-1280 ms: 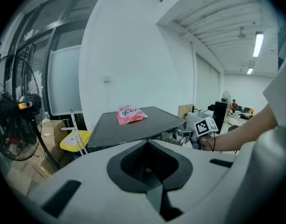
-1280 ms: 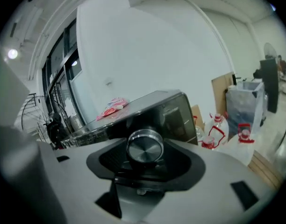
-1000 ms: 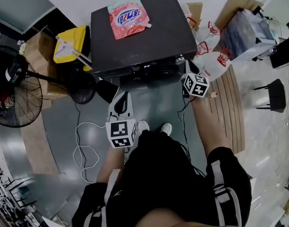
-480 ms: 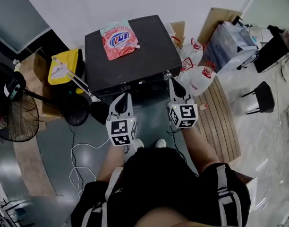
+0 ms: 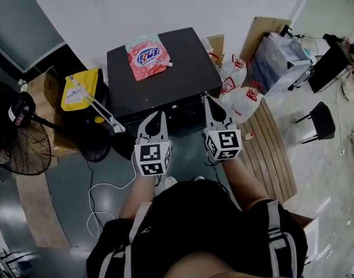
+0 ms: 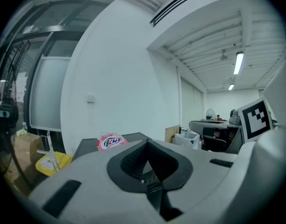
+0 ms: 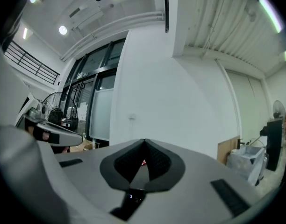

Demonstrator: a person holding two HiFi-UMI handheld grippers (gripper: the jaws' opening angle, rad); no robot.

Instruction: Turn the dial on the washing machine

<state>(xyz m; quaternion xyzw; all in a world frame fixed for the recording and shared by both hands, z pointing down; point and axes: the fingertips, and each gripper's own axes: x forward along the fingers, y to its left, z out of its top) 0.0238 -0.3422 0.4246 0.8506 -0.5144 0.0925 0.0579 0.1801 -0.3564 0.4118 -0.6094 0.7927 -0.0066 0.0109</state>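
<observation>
The washing machine (image 5: 177, 77) is a dark box seen from above in the head view, with a pink detergent pouch (image 5: 147, 55) lying on its lid. A small pale knob (image 5: 204, 95) shows at its front right corner; the rest of the front panel is hidden. My right gripper (image 5: 209, 102) is shut with nothing in it, its tips just short of that corner. My left gripper (image 5: 159, 116) hangs in front of the machine's face, also shut and empty. In the left gripper view the closed jaws (image 6: 146, 142) point at the lid and pouch (image 6: 110, 142). The right gripper (image 7: 144, 143) faces a white wall.
A yellow bag (image 5: 80, 88) and a black floor fan (image 5: 18, 138) stand left of the machine. A white cable (image 5: 102, 196) loops on the grey floor. White bags (image 5: 242, 100), a clear bin (image 5: 278, 59), a wooden slatted board (image 5: 275, 149) and a black stool (image 5: 319, 120) are on the right.
My right gripper has drawn back from the machine's front right corner towards the person. The left gripper has risen level with it. The head view has shifted, showing more of the wall.
</observation>
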